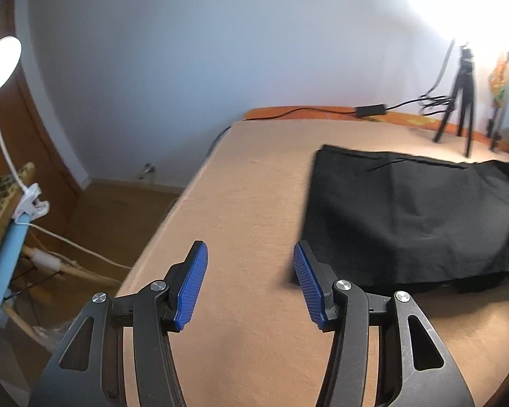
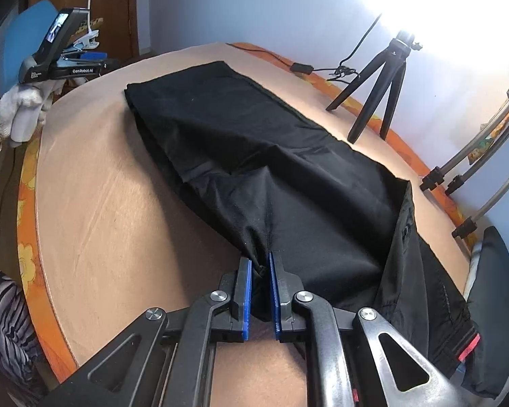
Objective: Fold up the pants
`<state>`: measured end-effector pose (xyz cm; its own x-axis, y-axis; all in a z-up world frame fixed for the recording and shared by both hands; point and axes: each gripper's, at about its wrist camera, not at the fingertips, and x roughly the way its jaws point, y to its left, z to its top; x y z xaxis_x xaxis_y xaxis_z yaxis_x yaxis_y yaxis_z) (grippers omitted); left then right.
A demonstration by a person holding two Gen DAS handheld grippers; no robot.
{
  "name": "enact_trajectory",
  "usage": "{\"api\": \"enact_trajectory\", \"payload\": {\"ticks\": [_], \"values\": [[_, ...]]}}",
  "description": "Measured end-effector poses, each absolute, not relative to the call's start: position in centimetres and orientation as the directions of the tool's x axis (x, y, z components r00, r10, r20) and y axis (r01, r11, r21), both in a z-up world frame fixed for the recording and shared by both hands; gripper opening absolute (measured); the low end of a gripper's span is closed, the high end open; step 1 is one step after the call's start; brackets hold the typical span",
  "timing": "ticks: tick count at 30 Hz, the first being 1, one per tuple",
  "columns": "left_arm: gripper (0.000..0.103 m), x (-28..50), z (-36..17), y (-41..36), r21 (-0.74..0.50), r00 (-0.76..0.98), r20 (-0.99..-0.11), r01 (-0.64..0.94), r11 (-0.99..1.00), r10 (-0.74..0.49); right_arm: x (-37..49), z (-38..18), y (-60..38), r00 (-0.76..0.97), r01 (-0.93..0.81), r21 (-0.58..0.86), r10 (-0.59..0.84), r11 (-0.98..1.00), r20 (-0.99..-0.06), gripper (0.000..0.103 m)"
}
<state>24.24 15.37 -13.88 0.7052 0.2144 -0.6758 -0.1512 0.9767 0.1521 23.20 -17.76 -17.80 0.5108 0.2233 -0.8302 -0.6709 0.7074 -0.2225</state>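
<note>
Beige table [image 2: 101, 210]: right gripper [image 2: 260, 291] pinches black pants [image 2: 254, 156] (right view only).

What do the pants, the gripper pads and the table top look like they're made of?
Pants: thin, matte black woven fabric, judging by the soft creases and the bunching where the right gripper pinches them.
Pads: blue, finely ribbed, probably rubber or soft plastic, on black rigid fingers.
Table top: smooth tan surface with faint grain, possibly wood or laminate; hard to tell.
</note>
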Motion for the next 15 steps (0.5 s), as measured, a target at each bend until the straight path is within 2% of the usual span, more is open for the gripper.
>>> {"api": "enact_trajectory", "payload": {"ticks": [7, 8, 9, 11, 15], "values": [[0.052, 24.3, -12.2, 8.9, 0.095, 0.742, -0.669, 0.041, 0.995, 0.033, 21.9, -17.0, -18.6, 0.508, -0.674, -0.218, 0.229, 0.706, -0.830, 0.008], [0.052, 24.3, -12.1, 7.8, 0.079, 0.742, -0.670, 0.077, 0.994, -0.004, 21.4, -16.9, -18.9, 0.508, -0.676, -0.224, 0.224, 0.702, -0.832, 0.013], [0.052, 24.3, -11.9, 6.6, 0.063, 0.740, -0.671, 0.115, 0.991, -0.043, 20.8, -16.5, -19.5, 0.518, -0.666, -0.218, 0.231, 0.714, -0.824, 0.025], [0.052, 24.1, -11.6, 4.3, 0.037, 0.732, -0.671, 0.185, 0.982, -0.113, 19.7, -15.3, -21.6, 0.540, -0.627, -0.166, 0.272, 0.761, -0.796, 0.042], [0.052, 23.7, -11.0, -0.7, -0.019, 0.695, -0.668, 0.341, 0.940, -0.265, 18.2, -13.8, -27.8, 0.604, -0.464, -0.084, 0.245, 0.882, -0.759, 0.046]]}}
